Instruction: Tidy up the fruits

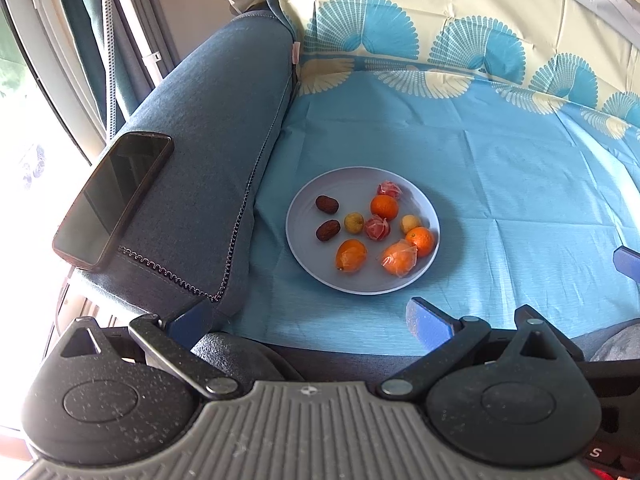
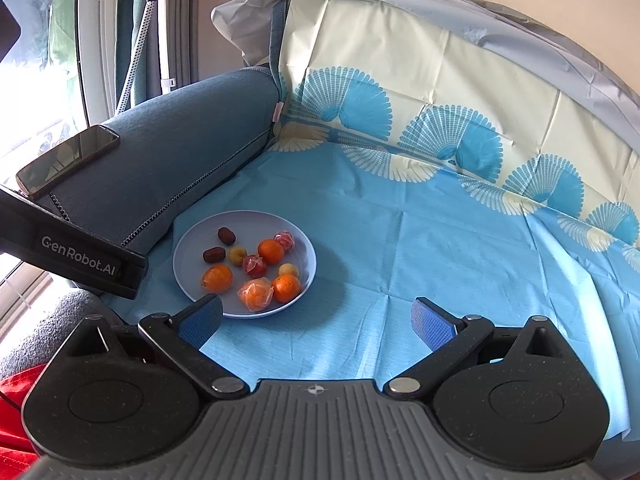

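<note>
While the fruits point(image 1: 376, 228) lie together on the plate point(image 1: 320, 276), that plate rests on the blue cloth point(image 1: 500, 200) just beside the armrest point(image 1: 208, 160), where a phone point(image 1: 112, 196) lies; nearer than the plate, the left gripper point(image 1: 304, 320) and right gripper point(image 2: 316, 320) both hover wide open, holding nothing

The only fully legible marking is "GenRobot.AI", printed in pale lettering on the black body of the left tool point(image 2: 86, 258), seen in the right wrist view. A single letter "S" appears at the lower right edge of the left wrist view.
</note>
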Demonstrator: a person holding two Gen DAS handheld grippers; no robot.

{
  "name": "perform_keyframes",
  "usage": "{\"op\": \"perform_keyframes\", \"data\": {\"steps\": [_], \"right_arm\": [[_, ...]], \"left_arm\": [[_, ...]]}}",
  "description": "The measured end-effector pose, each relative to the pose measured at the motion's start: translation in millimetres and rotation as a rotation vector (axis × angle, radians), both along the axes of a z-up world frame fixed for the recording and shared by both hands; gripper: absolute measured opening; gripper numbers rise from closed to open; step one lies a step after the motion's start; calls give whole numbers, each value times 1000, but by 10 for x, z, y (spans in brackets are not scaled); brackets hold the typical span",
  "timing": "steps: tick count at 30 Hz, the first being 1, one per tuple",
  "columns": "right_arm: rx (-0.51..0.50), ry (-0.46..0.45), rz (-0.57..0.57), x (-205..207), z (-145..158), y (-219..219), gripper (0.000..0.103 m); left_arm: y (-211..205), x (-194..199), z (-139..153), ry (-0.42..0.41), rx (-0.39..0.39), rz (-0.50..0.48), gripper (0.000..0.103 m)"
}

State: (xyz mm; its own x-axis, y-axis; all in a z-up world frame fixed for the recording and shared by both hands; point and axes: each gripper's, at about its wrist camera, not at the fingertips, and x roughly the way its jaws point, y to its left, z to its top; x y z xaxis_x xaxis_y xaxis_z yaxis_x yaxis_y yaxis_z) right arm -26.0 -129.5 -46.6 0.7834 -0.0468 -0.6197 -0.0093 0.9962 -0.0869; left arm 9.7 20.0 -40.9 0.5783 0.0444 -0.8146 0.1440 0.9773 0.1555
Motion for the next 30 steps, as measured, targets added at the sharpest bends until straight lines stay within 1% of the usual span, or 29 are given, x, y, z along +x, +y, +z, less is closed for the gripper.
{"op": "perform_keyframes", "data": {"steps": [30], "right_arm": [[-2, 3, 16, 30, 9, 15, 100]], "left_arm": [[18, 4, -23, -5, 12, 10, 103]]}}
